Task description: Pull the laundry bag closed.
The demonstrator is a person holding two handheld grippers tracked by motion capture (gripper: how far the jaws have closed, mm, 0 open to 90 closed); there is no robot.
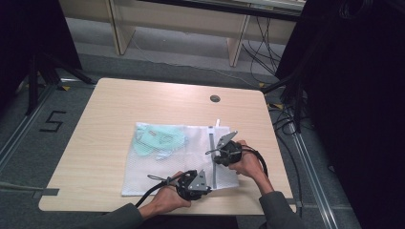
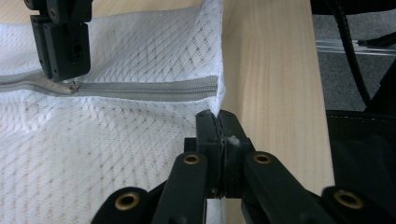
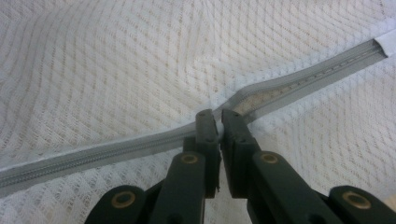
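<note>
Left claw (image 2: 218, 122) is clenched on the near corner of the mesh laundry bag (image 1: 157, 167), laid flat on the desk (image 1: 110, 105). Right claw (image 3: 215, 122) is clamped on the zipper pull (image 3: 218, 125). Zipper (image 2: 144, 88) axis runs straight between both claws, right claw nearer the pull. No legible labels seen.

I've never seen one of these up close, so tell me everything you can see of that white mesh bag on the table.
The white mesh bag lies flat on the wooden table, a soft netted fabric with pale green items showing through. A grey zipper runs along its right side, closed on one stretch and parted on the other. The left gripper is shut on the bag's near corner by the zipper's end; the right gripper is shut on the zipper's slider.
</note>
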